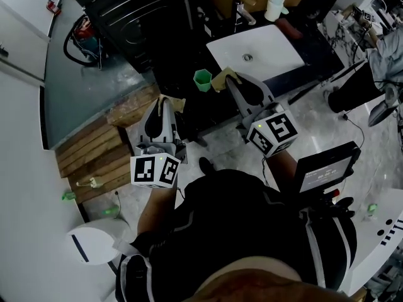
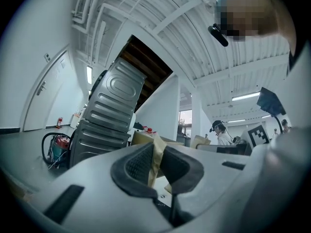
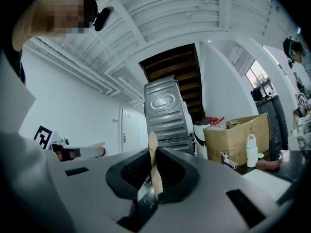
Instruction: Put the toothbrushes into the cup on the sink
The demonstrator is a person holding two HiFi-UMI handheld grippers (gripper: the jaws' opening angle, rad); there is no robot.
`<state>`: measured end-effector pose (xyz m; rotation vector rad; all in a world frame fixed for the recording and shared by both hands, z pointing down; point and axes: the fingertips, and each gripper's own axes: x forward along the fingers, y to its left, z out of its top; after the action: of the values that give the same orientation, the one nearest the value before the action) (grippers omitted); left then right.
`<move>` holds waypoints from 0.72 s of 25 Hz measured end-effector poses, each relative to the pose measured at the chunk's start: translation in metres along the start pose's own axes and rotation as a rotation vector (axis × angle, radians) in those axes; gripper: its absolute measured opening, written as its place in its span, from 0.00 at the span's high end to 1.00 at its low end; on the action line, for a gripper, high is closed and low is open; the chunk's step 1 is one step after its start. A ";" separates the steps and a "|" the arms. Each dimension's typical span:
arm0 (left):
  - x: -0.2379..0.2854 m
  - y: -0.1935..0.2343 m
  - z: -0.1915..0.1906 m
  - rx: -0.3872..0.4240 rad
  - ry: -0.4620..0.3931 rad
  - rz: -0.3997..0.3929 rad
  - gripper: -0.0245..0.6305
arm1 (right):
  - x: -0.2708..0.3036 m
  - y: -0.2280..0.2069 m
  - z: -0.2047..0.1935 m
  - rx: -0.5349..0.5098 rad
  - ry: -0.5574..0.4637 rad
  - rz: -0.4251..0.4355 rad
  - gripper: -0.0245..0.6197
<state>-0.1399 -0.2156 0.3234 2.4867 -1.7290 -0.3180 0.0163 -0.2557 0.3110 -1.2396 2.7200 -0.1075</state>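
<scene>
**Left gripper** (image 1: 161, 107): jaws are clamping a tan pack (image 2: 156, 154), flat and card-like, judged to be a wrapped toothbrush. Its end is standing up past the pads.

**Right gripper** (image 1: 234, 84): jaws are clamping a second tan pack (image 3: 154, 161) of the same kind. Its end is poking out toward the counter.

**Green cup** (image 1: 202, 80): it is standing upright and open on the dark counter (image 1: 312, 52), just beside the near left corner of the white basin (image 1: 271, 55). The second tan pack is hanging near the cup and the other one is sitting farther back. Neither is inside.

**Handling note:**
- The right gripper is sitting closer, so it is looking like the one to go first.
- Its pack is wanting to be tipped end-down over the cup's mouth and let go only once the lower end is inside the rim.
- The cup is looking light, so a sideways knock is risking a topple.
- The left gripper is better off waiting clear until the mouth is free.

**Surface and room:**
- The counter is lying dark and glossy around the basin, with a faucet (image 1: 242, 12) and a white bottle (image 1: 275, 5) standing at the back.
- A pale marbled floor (image 1: 214, 146) is showing below, and wooden planks (image 1: 94, 156) are lying to the left.
- A ribbed metal cabinet (image 2: 109, 115) is rising behind, with a cardboard box (image 3: 238, 130) sitting beside it
</scene>
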 end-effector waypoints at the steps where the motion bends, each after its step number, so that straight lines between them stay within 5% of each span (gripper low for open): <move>1: 0.002 0.004 0.001 -0.002 -0.001 -0.005 0.92 | 0.004 -0.001 0.000 -0.001 -0.001 -0.007 0.90; 18: 0.018 0.050 0.009 -0.054 -0.031 -0.062 0.92 | 0.046 -0.009 0.003 -0.022 -0.013 -0.085 0.90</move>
<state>-0.1817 -0.2500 0.3224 2.5132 -1.6341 -0.4051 -0.0067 -0.2966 0.3042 -1.3575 2.6652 -0.0788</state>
